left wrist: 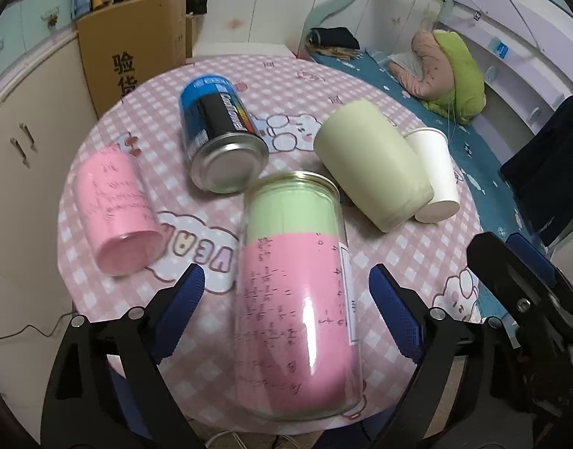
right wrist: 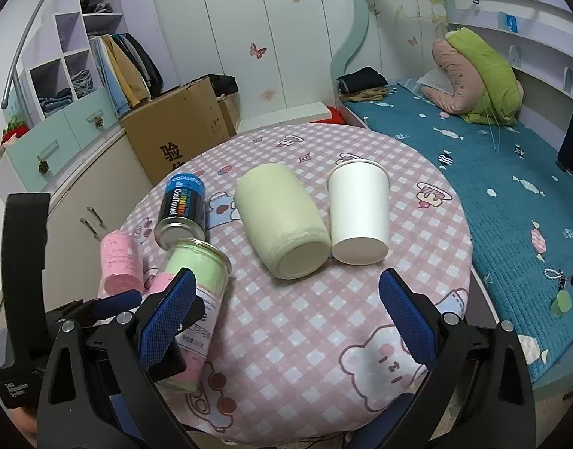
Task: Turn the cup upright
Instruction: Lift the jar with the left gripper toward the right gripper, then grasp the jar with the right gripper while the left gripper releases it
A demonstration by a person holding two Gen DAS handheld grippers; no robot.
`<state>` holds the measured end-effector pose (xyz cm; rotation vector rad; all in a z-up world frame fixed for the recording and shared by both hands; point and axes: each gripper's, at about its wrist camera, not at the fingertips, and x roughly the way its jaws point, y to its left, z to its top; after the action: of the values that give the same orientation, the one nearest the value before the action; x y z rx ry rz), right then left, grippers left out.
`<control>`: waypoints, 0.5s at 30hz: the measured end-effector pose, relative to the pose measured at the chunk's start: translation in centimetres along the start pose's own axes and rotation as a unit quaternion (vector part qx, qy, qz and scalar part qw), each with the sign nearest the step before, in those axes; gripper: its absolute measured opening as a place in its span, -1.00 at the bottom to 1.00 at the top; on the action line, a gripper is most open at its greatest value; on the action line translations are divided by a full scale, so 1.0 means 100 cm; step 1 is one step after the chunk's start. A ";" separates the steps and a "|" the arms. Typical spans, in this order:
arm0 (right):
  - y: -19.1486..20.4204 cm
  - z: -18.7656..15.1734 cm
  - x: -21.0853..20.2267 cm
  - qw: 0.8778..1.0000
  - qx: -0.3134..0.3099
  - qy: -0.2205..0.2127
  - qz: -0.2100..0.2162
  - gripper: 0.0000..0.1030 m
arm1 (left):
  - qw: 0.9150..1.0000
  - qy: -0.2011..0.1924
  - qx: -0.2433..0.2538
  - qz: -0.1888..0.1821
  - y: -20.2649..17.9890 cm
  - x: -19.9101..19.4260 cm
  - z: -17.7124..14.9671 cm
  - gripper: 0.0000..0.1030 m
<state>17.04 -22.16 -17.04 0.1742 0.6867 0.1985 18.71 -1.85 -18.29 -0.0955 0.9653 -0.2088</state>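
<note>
A clear can-shaped cup with green and pink paper inside (left wrist: 297,292) lies on its side on the round table, between the open fingers of my left gripper (left wrist: 286,314). It also shows in the right wrist view (right wrist: 192,299), with the left gripper around it. My right gripper (right wrist: 286,314) is open and empty above the table's near edge. A pale green cup (right wrist: 282,220) and a white paper cup (right wrist: 359,213) lie on their sides ahead of it.
A blue and black can (left wrist: 221,131) and a pink cup (left wrist: 118,209) lie on the pink checked tablecloth (right wrist: 323,310). A cardboard box (right wrist: 177,131) stands behind the table, a bed (right wrist: 492,187) at the right.
</note>
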 end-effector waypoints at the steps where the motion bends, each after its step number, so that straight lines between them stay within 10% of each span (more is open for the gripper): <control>1: 0.002 0.001 0.000 1.000 0.001 0.000 0.001 0.84 | 1.000 -0.001 -0.001 -0.005 0.002 -0.003 0.000 0.75; 15: 0.051 0.006 0.036 0.997 0.004 0.061 0.046 0.84 | 0.996 -0.060 -0.014 0.060 0.079 -0.055 -0.006 0.77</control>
<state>19.50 -16.39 -17.65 0.2031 0.8020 0.2965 16.27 7.02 -15.60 -0.0744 0.8522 -0.0770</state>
